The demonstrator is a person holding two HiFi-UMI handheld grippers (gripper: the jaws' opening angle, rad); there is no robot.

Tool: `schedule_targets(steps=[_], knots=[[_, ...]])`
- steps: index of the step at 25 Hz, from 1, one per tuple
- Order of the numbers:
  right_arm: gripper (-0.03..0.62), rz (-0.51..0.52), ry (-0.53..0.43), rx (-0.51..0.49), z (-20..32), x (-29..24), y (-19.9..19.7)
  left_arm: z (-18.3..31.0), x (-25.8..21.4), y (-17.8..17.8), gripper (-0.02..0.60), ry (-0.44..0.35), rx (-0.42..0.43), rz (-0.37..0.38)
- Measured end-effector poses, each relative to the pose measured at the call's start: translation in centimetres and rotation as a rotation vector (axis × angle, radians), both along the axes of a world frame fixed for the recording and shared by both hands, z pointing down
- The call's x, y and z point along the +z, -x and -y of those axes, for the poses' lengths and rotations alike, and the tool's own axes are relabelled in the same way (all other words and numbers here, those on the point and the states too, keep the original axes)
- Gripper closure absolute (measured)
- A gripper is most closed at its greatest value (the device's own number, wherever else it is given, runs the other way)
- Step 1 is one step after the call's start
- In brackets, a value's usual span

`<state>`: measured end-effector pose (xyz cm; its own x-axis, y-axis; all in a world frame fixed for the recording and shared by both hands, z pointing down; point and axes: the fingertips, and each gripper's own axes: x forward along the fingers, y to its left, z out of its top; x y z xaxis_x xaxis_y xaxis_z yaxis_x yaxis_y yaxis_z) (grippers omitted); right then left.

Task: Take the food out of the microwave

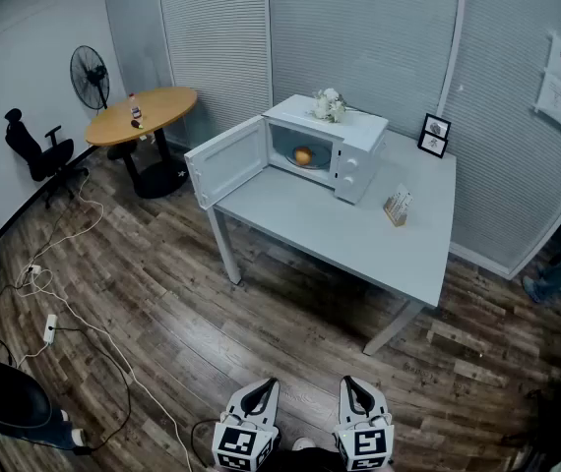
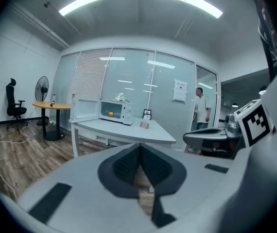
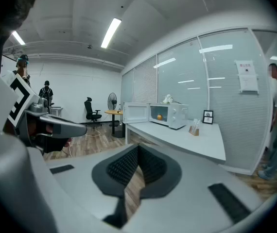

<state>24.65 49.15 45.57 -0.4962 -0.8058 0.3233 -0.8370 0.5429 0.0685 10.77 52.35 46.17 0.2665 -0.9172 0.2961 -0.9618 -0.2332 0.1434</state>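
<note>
A white microwave point(image 1: 332, 147) stands on the grey table point(image 1: 359, 234) with its door point(image 1: 227, 161) swung open to the left. Inside it lies an orange food item point(image 1: 303, 155) on a plate; the same orange food point(image 2: 111, 113) shows small in the left gripper view, and the orange food point(image 3: 160, 116) also shows in the right gripper view. Both grippers hang far from the table at the bottom of the head view. My left gripper point(image 1: 261, 393) is shut and empty, my right gripper point(image 1: 356, 389) likewise. In their own views the left gripper point(image 2: 139, 152) and right gripper point(image 3: 137, 152) have pads pressed together.
White flowers point(image 1: 329, 104) sit on the microwave; a photo frame point(image 1: 434, 135) and a card holder point(image 1: 397, 206) stand on the table. A round wooden table point(image 1: 143, 115), fan point(image 1: 90, 77), office chair point(image 1: 36, 151) and floor cables point(image 1: 59, 303) lie left. A person point(image 2: 201, 108) stands behind the glass.
</note>
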Motion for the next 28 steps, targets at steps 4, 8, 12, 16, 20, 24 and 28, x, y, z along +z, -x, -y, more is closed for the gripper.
schedule_targets(steps=[4,8,12,16,20,24,28], knots=[[0.592,-0.004,0.015,0.001,0.8,1.8,0.4,1.1,1.4,0.3,0.574,-0.013,0.041,-0.017],[0.592,0.005,0.016,0.034,2.4,2.1,1.0,2.8,1.6,1.3,0.574,-0.022,0.062,-0.015],[0.591,0.075,0.021,0.1,4.9,1.7,1.7,5.1,1.5,3.5,0.574,-0.02,0.064,-0.015],[0.591,0.067,0.002,0.144,7.0,1.6,3.0,7.3,1.5,6.7,0.574,-0.031,0.041,-0.015],[0.591,0.068,-0.021,0.203,8.6,1.3,3.7,9.4,1.5,9.1,0.574,-0.043,0.054,-0.017],[0.591,0.064,-0.041,0.225,9.3,1.2,4.5,11.1,1.5,10.5,0.574,-0.047,0.067,-0.044],[0.591,0.048,-0.04,0.222,9.7,1.4,5.0,11.9,1.7,10.9,0.574,-0.045,0.073,-0.044]])
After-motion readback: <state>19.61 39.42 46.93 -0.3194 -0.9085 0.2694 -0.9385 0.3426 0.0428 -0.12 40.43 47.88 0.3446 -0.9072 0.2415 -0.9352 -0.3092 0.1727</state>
